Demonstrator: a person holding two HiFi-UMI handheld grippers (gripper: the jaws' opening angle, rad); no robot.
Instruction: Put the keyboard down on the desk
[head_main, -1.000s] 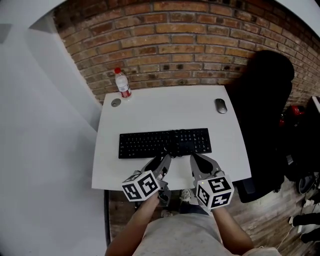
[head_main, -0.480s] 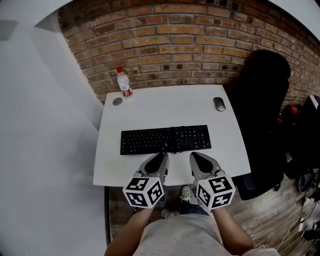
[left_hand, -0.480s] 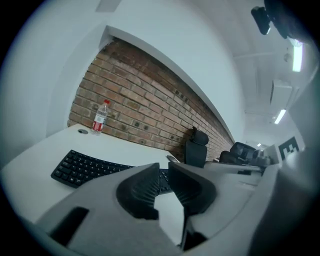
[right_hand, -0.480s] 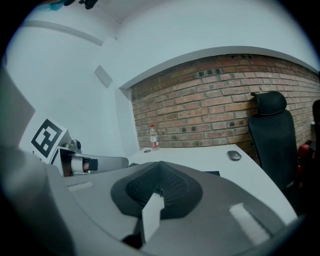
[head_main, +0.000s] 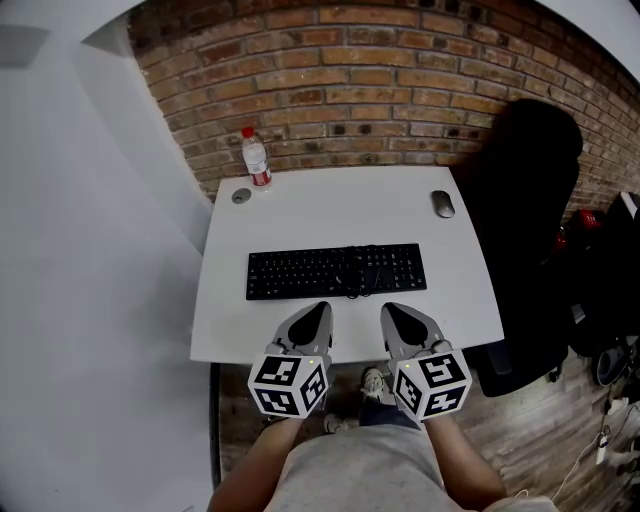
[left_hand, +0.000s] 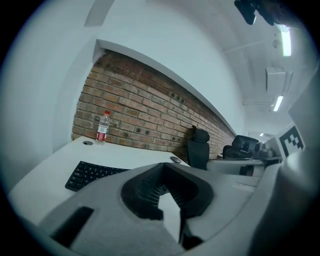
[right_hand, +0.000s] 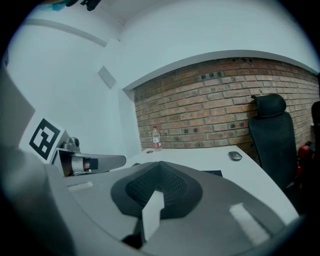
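**Keyboard down on table; both tools closed and empty**

Noted at the left rear of the table (head_main: 340, 215) a capped bottle (head_main: 257, 158), upright, with a small round disc (head_main: 241, 196) just beside it; well apart from the work.

Found the left tool (head_main: 316, 312) at the near table edge, jaws together, nothing between them; confirmed in the left gripper view.

Recorded the keyboard (head_main: 336, 271) lying flat across the middle of the table, keys up, long side parallel to the near edge, near both tools but touched by neither. Judged the set-down complete.

Found the right tool (head_main: 393, 313) beside the left, likewise closed on nothing.

Noted a mouse (head_main: 443, 204) at the right rear, and a dark chair (head_main: 530, 200) off the right side of the table.

Handling, as judged, not tested:
- Long, thin, rigid casing; likely light. Expect little sag if lifted at two points.
- Smooth plastic; probably slippery under a shallow pinch.
- Expect keycaps to yield under the pads; avoid as a hold.
- If lifted again, best taken by the front rim of the casing, one tool toward each end, for balance.
- Advise against a single central hold: risk of swinging.
- No fragility concern seen beyond the keycaps.
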